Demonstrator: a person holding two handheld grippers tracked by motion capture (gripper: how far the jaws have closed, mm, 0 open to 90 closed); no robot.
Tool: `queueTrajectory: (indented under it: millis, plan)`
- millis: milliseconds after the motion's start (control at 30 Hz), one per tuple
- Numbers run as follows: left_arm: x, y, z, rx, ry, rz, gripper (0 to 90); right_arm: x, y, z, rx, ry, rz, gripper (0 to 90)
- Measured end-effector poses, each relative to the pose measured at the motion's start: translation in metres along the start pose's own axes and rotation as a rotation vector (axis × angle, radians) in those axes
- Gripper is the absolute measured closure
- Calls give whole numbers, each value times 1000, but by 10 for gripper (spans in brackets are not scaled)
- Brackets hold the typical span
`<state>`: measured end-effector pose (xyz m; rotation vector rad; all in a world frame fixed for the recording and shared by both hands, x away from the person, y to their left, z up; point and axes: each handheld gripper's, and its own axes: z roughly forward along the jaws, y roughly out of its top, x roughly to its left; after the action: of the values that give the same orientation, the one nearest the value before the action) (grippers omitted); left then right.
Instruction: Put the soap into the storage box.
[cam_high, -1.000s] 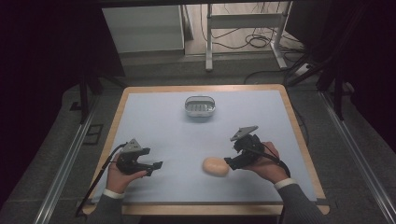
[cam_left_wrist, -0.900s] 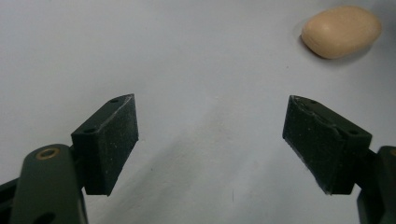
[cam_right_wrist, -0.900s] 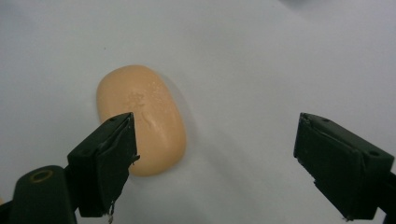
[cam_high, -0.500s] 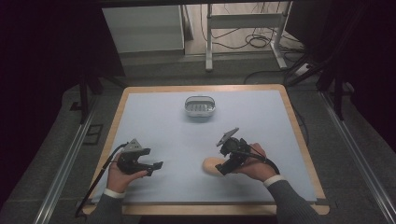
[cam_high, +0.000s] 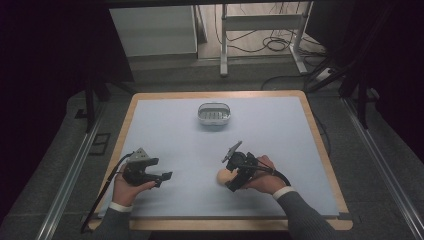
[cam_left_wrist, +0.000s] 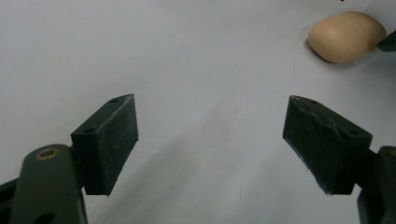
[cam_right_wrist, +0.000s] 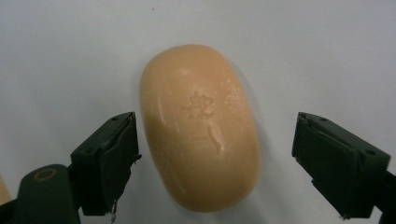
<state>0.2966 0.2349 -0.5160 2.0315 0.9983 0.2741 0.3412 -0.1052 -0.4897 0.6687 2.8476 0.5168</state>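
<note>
Soap (cam_right_wrist: 201, 128), a pale peach oval bar, lies flat on the surface (cam_high: 190, 145), in the near half and a little right of the middle, well apart from the far edge. The surface is a light blue-grey sheet with a wooden rim, and from above it is by far the largest thing in sight. Near the middle of its far edge stands a small white dish (cam_high: 214, 113) with a ribbed floor, well apart from the bar, with nothing lying between them.

The right claw (cam_high: 226, 176) is tipped down over the soap; in the high view the hand and the claw's body cover most of the bar, leaving just a peach sliver at the left of the claw. The right gripper view gives what the high view cannot: a mark stamped into the top of the bar, and the two black jaws standing either side of its near end, the left one just beside it, the right one apart from it. The jaws have just been closing, with the soap between them, but neither pad presses on it, so the claw is open.

The left claw (cam_high: 167, 176) sits near the near-left corner, its jaws spread wide over bare surface. In its own view the soap lies at the upper right.
</note>
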Motion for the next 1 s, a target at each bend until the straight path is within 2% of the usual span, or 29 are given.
queueTrajectory:
  millis: [233,333,400,467,533,600,867,1000]
  plan:
    - [1,-1,2,9,-2,-3,184,1,3,10,31,15,-24,186]
    - [1,-1,1,8,1,-4,184,1,5,18,71,22,-58,236]
    - [2,-1,0,6,2,-4,185,1,5,18,79,26,-59,247]
    - [2,-1,1,8,1,-7,186,1,6,18,71,39,-67,293]
    - [2,-1,1,7,0,-8,187,1,6,18,84,43,-54,301]
    - [1,-1,0,-1,1,-16,187,1,8,17,93,33,-52,309]
    - [1,-1,0,-3,5,-17,187,-3,6,13,84,13,-33,316]
    - [1,-1,0,-2,6,-17,186,-5,8,2,53,-7,-35,318]
